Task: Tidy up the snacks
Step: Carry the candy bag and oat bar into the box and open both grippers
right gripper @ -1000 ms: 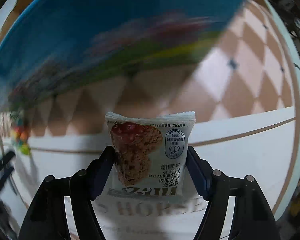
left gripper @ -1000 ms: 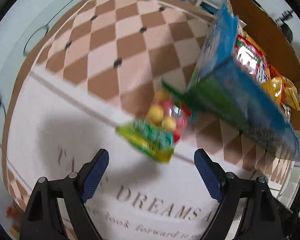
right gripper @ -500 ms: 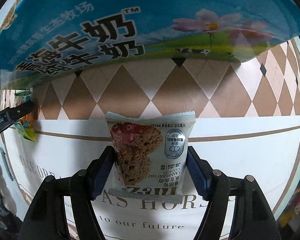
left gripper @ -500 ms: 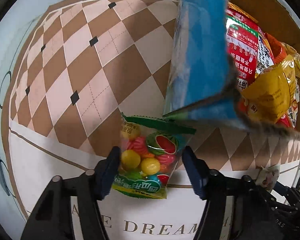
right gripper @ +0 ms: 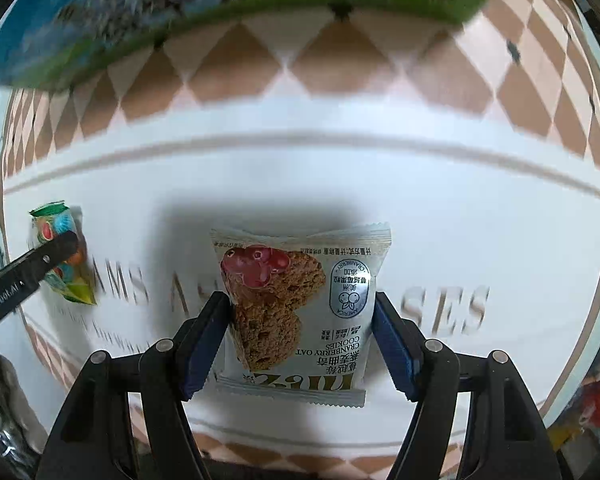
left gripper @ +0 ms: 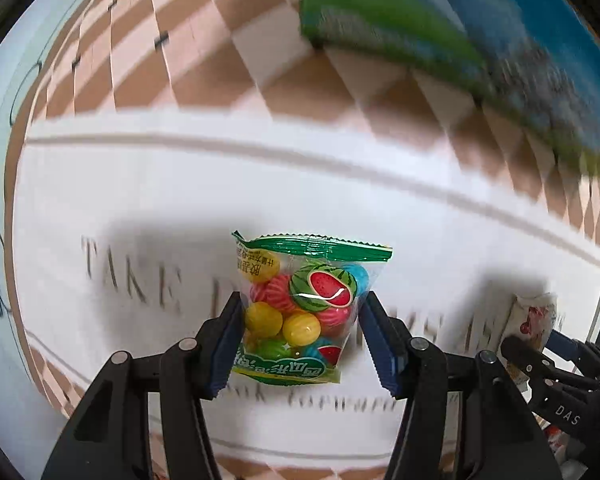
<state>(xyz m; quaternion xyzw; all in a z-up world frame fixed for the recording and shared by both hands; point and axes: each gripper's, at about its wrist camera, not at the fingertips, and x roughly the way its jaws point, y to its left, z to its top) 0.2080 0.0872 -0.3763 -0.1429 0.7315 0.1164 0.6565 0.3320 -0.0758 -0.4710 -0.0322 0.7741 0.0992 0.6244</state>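
both claws loaded: the left gripper is closing on a fruit candy bag between its pads, the right gripper clamps a cranberry oat cookie packet. next, likely, carry them to the blue-green box ahead.

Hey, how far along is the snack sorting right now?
Done: nothing visibly stored in these views; the blue box shows only its outside. In hand: the left gripper is closing on the fruit candy bag, pads at its sides; the right gripper holds the cranberry oat cookie pack. Left: both packets need placing.
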